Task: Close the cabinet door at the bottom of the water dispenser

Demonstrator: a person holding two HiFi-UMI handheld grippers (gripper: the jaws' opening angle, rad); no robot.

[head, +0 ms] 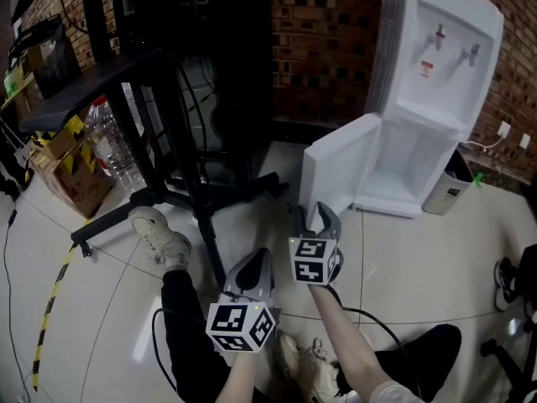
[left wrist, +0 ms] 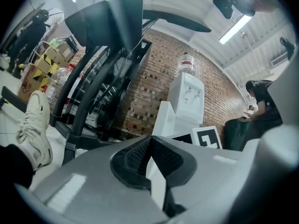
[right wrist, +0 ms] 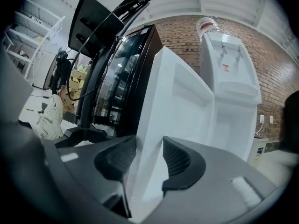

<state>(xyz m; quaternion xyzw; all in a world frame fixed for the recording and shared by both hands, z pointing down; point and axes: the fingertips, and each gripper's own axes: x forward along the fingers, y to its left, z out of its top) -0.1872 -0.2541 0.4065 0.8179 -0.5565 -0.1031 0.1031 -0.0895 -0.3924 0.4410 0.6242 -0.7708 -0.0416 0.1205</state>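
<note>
The white water dispenser (head: 436, 57) stands at the upper right against a brick wall, its bottom cabinet open. The cabinet door (head: 336, 170) is swung out to the left. My right gripper (head: 315, 218) is at the door's free edge, and in the right gripper view that edge (right wrist: 149, 125) fills the gap between the pads, which close on it. The dispenser (right wrist: 229, 69) rises behind the door. My left gripper (head: 254, 263) hangs lower and to the left, shut with nothing in it (left wrist: 150, 141). It looks toward the dispenser (left wrist: 187, 97).
A black stand with splayed legs (head: 201, 200) is left of the door. A person's white shoe (head: 159, 233) rests by one leg. Water bottles (head: 113, 141) and a cardboard box (head: 71, 170) sit at the far left. A small white bin (head: 449, 187) stands right of the dispenser.
</note>
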